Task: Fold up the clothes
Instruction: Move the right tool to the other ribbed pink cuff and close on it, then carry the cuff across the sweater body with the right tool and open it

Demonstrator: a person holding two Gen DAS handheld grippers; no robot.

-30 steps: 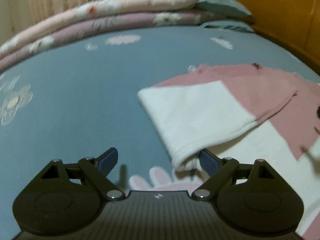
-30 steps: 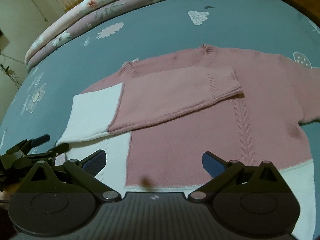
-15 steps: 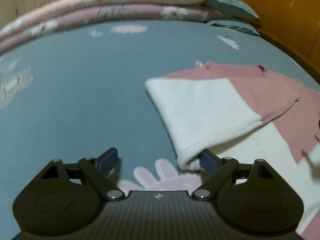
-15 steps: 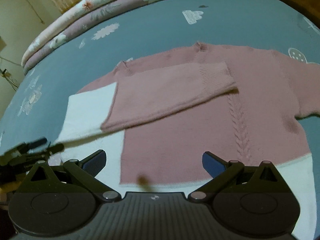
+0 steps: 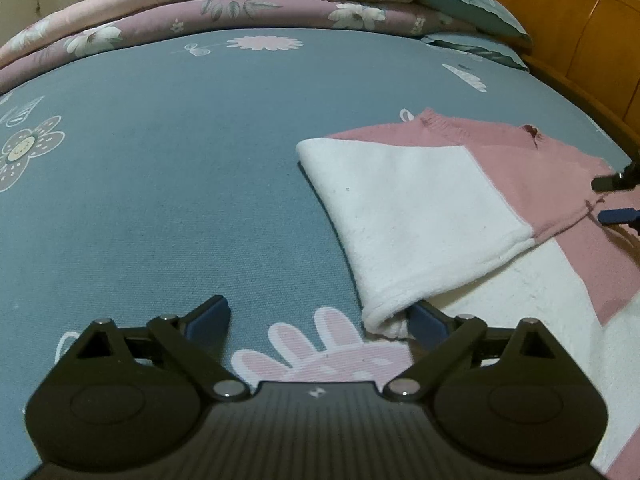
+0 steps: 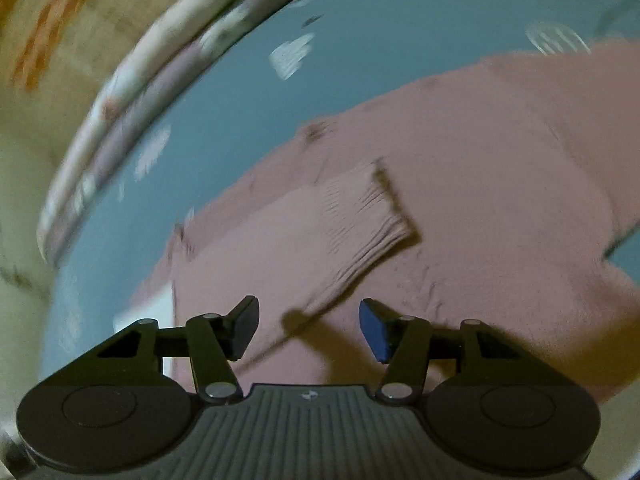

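Observation:
A pink and white sweater (image 5: 420,200) lies flat on the blue bedsheet (image 5: 160,184), one sleeve folded across its chest. My left gripper (image 5: 320,316) sits low at the sweater's white folded edge. Its jaws are opening, and the right finger is tucked under that fold without pinching it. My right gripper (image 6: 308,312) hovers tilted over the pink sleeve (image 6: 304,248), just short of its ribbed cuff (image 6: 368,216). Its jaws are closing with the sleeve's lower edge between them, and the pads stand apart from the cloth. Its fingertips (image 5: 612,182) also show at the right edge of the left wrist view.
Folded floral quilts (image 5: 240,4) are stacked along the bed's far side, with blue pillows (image 5: 476,12) beside them. A wooden headboard (image 5: 580,28) runs along the right. Bare sheet stretches left of the sweater. The right wrist view is motion-blurred.
The right gripper has swung forward and down over the folded sleeve, rolled sideways, and its jaws have narrowed. The left gripper has barely shifted and its jaws stand a little wider.

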